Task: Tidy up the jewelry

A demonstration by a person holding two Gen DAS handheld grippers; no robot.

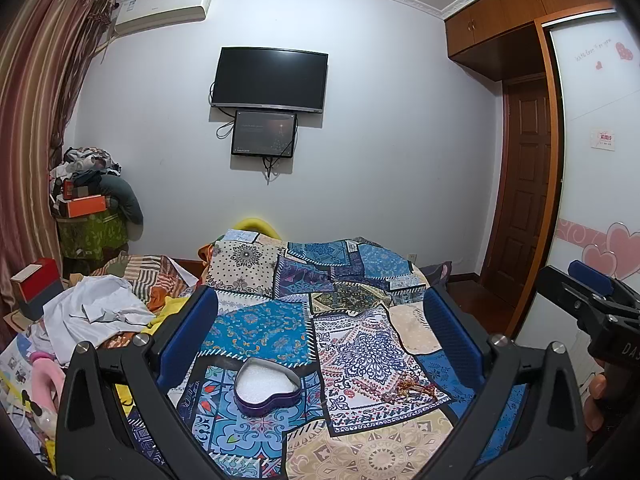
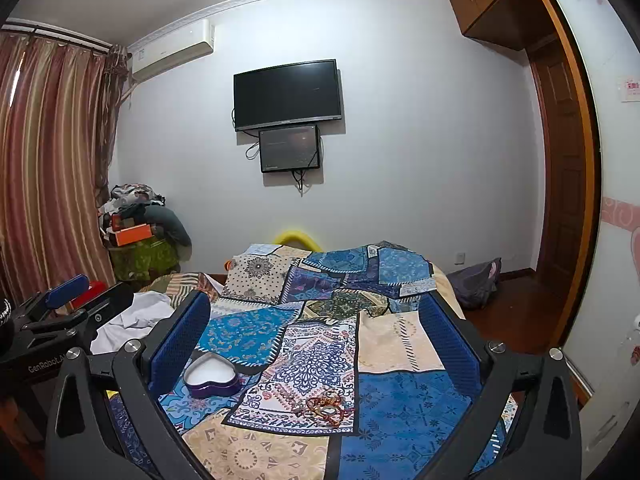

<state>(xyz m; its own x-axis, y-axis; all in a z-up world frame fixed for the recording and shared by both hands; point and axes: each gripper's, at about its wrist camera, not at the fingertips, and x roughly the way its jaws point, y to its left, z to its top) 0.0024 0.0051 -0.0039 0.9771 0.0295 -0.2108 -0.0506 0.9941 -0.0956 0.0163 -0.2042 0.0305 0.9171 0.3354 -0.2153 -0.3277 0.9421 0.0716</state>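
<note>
A purple heart-shaped tin (image 1: 267, 388) with a white lining lies open on the patchwork bedspread (image 1: 352, 344), low between my left gripper's (image 1: 320, 324) blue pads. To its right, a small heap of reddish bead bracelets and rings (image 1: 408, 390) rests on the cloth. In the right wrist view the same heap of jewelry (image 2: 325, 405) lies low between the fingers of my right gripper (image 2: 316, 322), with the tin (image 2: 211, 376) by the left pad. Both grippers hover above the bed, open and holding nothing.
Crumpled white clothing (image 1: 96, 312) and papers clutter the bed's left side, beside a red box (image 1: 34, 286). A pile of bags and boxes (image 1: 90, 204) stands in the far left corner by the curtain. A wardrobe and wooden door (image 1: 524, 184) stand at the right, with a dark bag (image 2: 476, 280) on the floor.
</note>
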